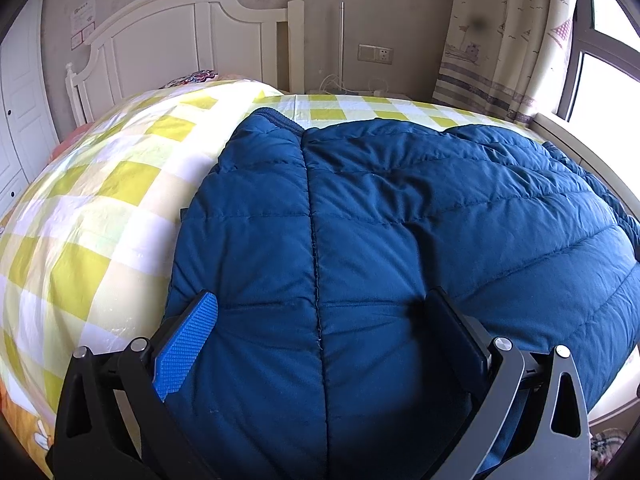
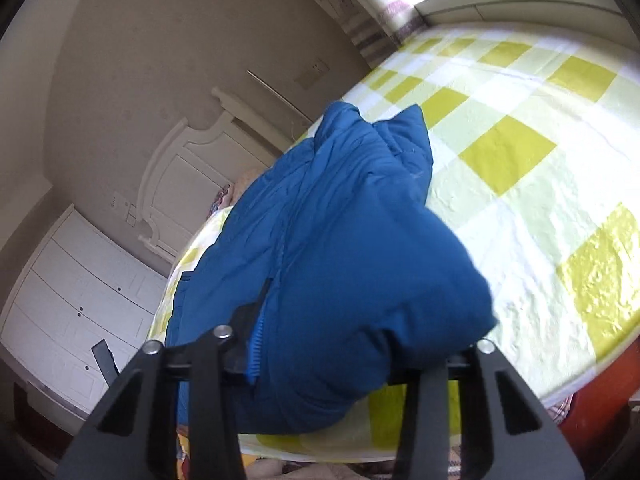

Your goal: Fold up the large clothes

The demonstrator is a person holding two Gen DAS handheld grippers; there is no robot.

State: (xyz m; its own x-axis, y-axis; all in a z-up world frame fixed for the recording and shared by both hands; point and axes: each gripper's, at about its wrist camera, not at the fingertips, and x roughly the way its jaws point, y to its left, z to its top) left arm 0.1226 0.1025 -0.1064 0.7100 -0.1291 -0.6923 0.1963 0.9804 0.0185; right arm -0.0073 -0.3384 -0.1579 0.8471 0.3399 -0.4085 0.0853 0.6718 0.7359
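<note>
The dark blue quilted puffer jacket (image 1: 400, 240) lies on a bed covered by a yellow, white and pale green checked sheet (image 1: 100, 200), its stitched centre seam running away from the left wrist camera. Nearest that camera, the left gripper (image 1: 324, 312) sits with its jaws spread wide, the blue textured pad (image 1: 188, 344) on one side and the dark finger (image 1: 456, 328) on the other, both pressing into the padded fabric with the jacket bulging between them; nothing is pinched, so it reads as released. In the right wrist view, the right gripper (image 2: 348, 344) has a thick bunch of the same jacket (image 2: 340, 260) filling the space between its black fingers (image 2: 244, 336), and the fabric looks lifted off the checked sheet (image 2: 520, 160) in a rounded fold, so it appears to be grasping the garment, though the fingertips themselves are buried in cloth. Farther off in the left view, the jacket's collar end reaches toward a plump checked pillow or duvet mound, and behind that stands a white panelled wooden headboard (image 1: 192, 36) against a beige wall. To the side hang cream curtains printed with ships (image 1: 500, 32) beside a bright window, and a white panelled wardrobe (image 2: 76, 292) shows in the right view.
</note>
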